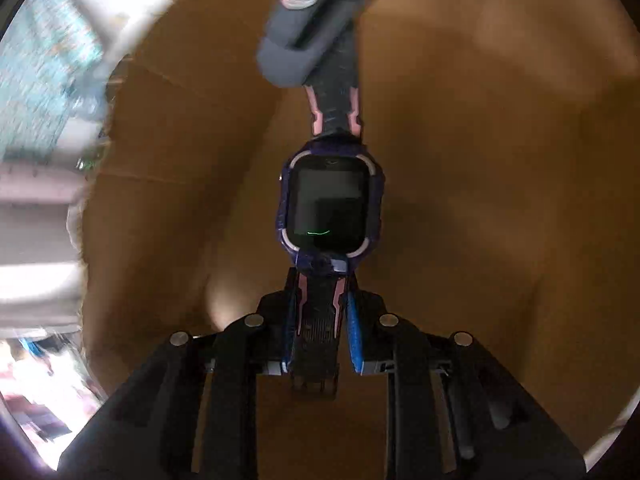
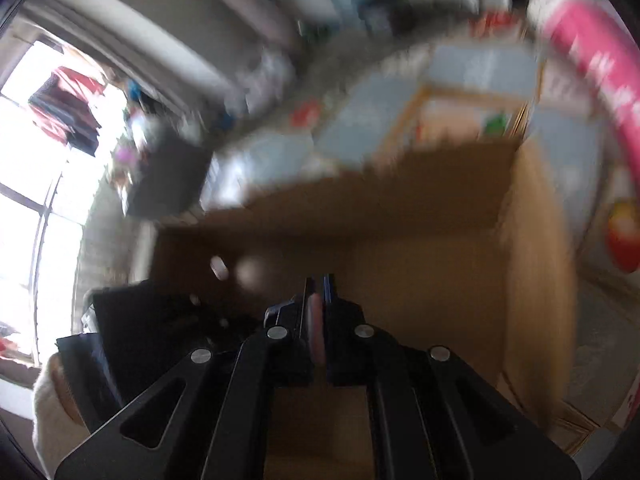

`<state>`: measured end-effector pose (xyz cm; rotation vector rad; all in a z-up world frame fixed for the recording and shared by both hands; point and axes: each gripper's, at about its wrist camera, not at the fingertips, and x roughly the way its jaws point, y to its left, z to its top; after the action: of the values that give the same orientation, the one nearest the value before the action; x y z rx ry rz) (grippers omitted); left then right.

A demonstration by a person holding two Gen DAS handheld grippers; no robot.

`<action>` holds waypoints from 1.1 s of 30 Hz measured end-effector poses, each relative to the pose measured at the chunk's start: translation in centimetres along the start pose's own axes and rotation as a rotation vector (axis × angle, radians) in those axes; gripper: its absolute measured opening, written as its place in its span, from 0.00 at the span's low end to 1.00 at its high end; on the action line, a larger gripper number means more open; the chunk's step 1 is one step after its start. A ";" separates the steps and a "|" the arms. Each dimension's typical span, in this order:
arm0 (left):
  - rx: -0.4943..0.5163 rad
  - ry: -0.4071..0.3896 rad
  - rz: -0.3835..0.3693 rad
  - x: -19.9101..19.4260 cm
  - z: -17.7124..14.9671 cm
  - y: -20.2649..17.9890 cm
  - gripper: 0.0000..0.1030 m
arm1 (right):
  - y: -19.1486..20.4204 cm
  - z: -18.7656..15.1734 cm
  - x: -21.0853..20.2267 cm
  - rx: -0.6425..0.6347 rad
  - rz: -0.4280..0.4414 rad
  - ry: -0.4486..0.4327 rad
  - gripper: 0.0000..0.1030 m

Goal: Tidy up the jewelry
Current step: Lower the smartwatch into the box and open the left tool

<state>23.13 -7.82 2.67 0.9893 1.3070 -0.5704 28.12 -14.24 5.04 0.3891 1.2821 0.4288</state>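
A purple smartwatch [image 1: 330,208] with a dark screen hangs stretched out above the inside of a brown cardboard box [image 1: 500,200]. My left gripper [image 1: 319,312] is shut on its near strap, which is black with pink stripes. The far strap runs up into my right gripper [image 1: 304,36], which grips it at the top of the left wrist view. In the right wrist view, my right gripper [image 2: 318,292] is shut on the thin pinkish strap edge [image 2: 317,328] over the box [image 2: 440,280]. The left gripper [image 2: 160,320] shows as a dark, blurred shape on the left.
A hand in a white sleeve [image 2: 52,400] holds the left tool. Beyond the box rim lie blurred items: a pink band [image 2: 592,64], a wooden frame [image 2: 472,96], and a red and yellow object [image 2: 624,236]. A bright window [image 2: 36,160] is at left.
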 end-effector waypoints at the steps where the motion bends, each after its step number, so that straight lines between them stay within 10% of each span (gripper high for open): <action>1: 0.014 0.029 0.020 0.7 0.2 -0.1 0.20 | -0.2 0.2 0.6 0.002 -0.021 0.017 0.05; 6: -0.014 0.046 0.051 1.1 1.3 1.7 0.34 | -0.2 0.6 1.4 0.028 -0.082 0.060 0.10; 11: -0.057 0.018 0.092 0.6 1.6 3.1 0.42 | 0.3 0.9 -1.6 -0.038 -0.127 -0.029 0.36; 22: -0.014 -0.022 0.114 -0.2 5.9 1.6 0.39 | 0.7 -2.1 -16.7 -0.204 -0.255 -0.454 0.48; 33: -0.113 -0.065 0.189 -0.1 6.9 2.6 0.31 | 2.5 -7.5 -14.6 -0.363 -0.338 -0.433 0.48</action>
<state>28.85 -12.38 3.21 0.9801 1.1611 -0.3768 17.30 -19.27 16.59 -0.0464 0.8043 0.2612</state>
